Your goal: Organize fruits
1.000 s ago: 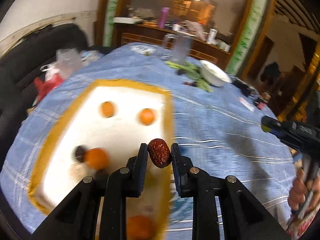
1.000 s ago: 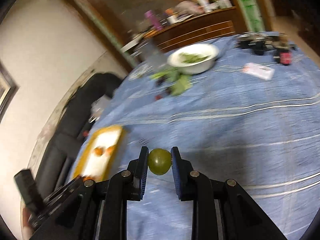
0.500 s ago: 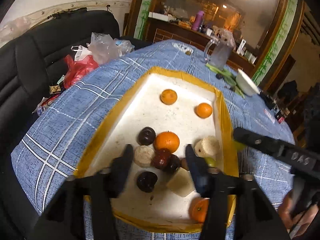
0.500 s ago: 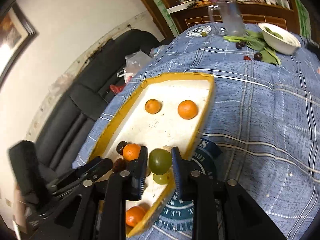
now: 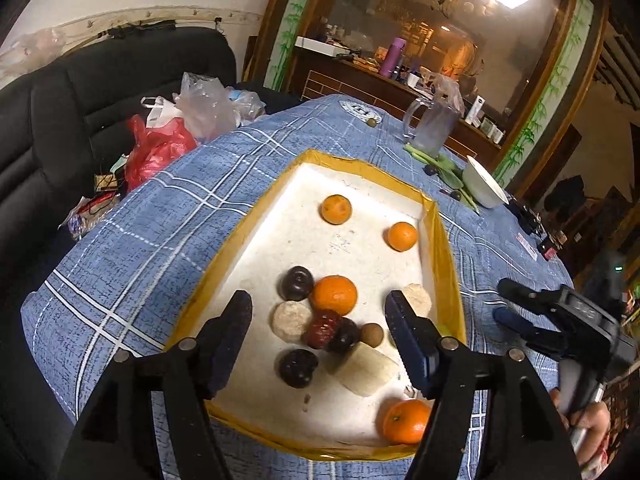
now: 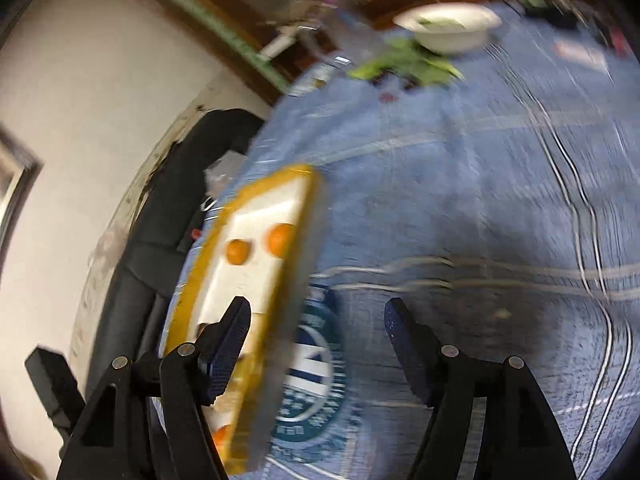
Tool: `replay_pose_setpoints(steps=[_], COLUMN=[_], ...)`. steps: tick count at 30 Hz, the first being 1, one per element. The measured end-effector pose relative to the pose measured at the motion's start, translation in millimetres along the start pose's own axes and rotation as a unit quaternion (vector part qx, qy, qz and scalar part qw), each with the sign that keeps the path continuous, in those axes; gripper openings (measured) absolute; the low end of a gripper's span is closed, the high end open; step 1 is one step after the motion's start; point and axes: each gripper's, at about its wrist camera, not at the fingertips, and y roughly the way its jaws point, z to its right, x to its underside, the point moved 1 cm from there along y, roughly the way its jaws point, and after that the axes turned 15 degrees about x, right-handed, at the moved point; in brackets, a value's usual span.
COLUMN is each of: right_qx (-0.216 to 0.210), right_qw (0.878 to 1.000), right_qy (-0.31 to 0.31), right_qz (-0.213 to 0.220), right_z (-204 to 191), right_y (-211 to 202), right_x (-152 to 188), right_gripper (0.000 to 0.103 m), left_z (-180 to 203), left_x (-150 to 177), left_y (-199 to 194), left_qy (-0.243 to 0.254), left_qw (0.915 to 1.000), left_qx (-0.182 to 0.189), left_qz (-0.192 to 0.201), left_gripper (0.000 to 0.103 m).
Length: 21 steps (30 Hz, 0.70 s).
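A white foam tray with a yellow rim [image 5: 442, 248] lies on the blue checked tablecloth. It holds several oranges [image 5: 334, 294], dark plums [image 5: 296, 280], a red date [image 5: 322, 329], pale banana pieces [image 5: 366, 368] and a small brown fruit [image 5: 371, 334]. My left gripper [image 5: 320, 340] is open and empty above the tray's near half. My right gripper [image 6: 316, 344] is open and empty over the cloth just right of the tray [image 6: 256, 216]; its view is blurred. It also shows in the left wrist view [image 5: 516, 304].
A white bowl [image 5: 482, 186] with green vegetables, a glass jug [image 5: 434, 126] and small clutter stand at the table's far side. Plastic bags [image 5: 168, 140] lie on a black sofa [image 5: 60, 120] to the left. A round printed logo [image 6: 316, 372] is on the cloth.
My left gripper opened and dropped the red date into the tray. My right gripper opened, let go of the green fruit, and swung away to the right of the tray.
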Motion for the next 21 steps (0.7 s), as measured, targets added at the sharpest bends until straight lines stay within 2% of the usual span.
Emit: replay_pose_setpoints(steps=[4, 8, 10, 11, 12, 13, 14, 16, 18, 19, 20, 21], right_qx=[0.035, 0.14, 0.189, 0.2, 0.201, 0.198, 0.189, 0.169, 0.145, 0.132, 0.125, 0.117], right_qw=[0.999, 0.988, 0.978, 0.975, 0.974, 0.974, 0.975, 0.977, 0.979, 0.979, 0.978, 0.978], right_qy=[0.03, 0.025, 0.019, 0.01, 0.002, -0.006, -0.017, -0.04, -0.067, -0.086, -0.098, -0.111], right_qz=[0.007, 0.058, 0.083, 0.095, 0.102, 0.109, 0.114, 0.12, 0.127, 0.132, 0.133, 0.134], right_z=[31.9, 61.5, 71.8, 72.0, 69.9, 64.9, 55.8, 36.1, 13.3, -1.4, -12.0, -22.1], right_y=[0.6, -20.0, -34.8, -44.1, -52.2, -59.9, -66.6, -74.4, -81.9, -85.7, -84.4, -85.9], right_x=[-10.3, -27.4, -31.5, -31.8, -30.5, -28.4, -24.8, -15.7, -2.7, 7.4, 15.5, 24.3], right_gripper=[0.074, 0.074, 0.074, 0.074, 0.074, 0.074, 0.074, 0.076, 0.077, 0.079, 0.08, 0.08], left_z=[14.0, 27.3, 39.0, 46.3, 50.1, 57.6, 65.4, 78.6, 90.1, 93.7, 95.4, 94.1], left_x=[0.3, -2.2, -2.2, -1.4, -1.2, 0.2, 1.9, 4.6, 7.6, 9.4, 10.5, 11.2], left_y=[-5.3, -16.3, -24.4, -30.6, -36.1, -44.1, -53.8, -70.6, -84.7, -90.5, -95.5, -98.0], left_qy=[0.024, 0.046, 0.069, 0.084, 0.093, 0.103, 0.11, 0.122, 0.137, 0.144, 0.15, 0.147], left_qw=[0.9996, 0.9975, 0.9926, 0.9879, 0.9839, 0.9768, 0.969, 0.958, 0.9509, 0.9494, 0.9514, 0.9573], left_qx=[-0.013, -0.037, -0.074, -0.097, -0.112, -0.134, -0.151, -0.161, -0.153, -0.136, -0.102, -0.068], left_qz=[0.01, 0.039, 0.066, 0.088, 0.104, 0.132, 0.161, 0.203, 0.231, 0.244, 0.249, 0.239], left_gripper=[0.073, 0.078, 0.079, 0.085, 0.089, 0.099, 0.103, 0.103, 0.103, 0.103, 0.103, 0.103])
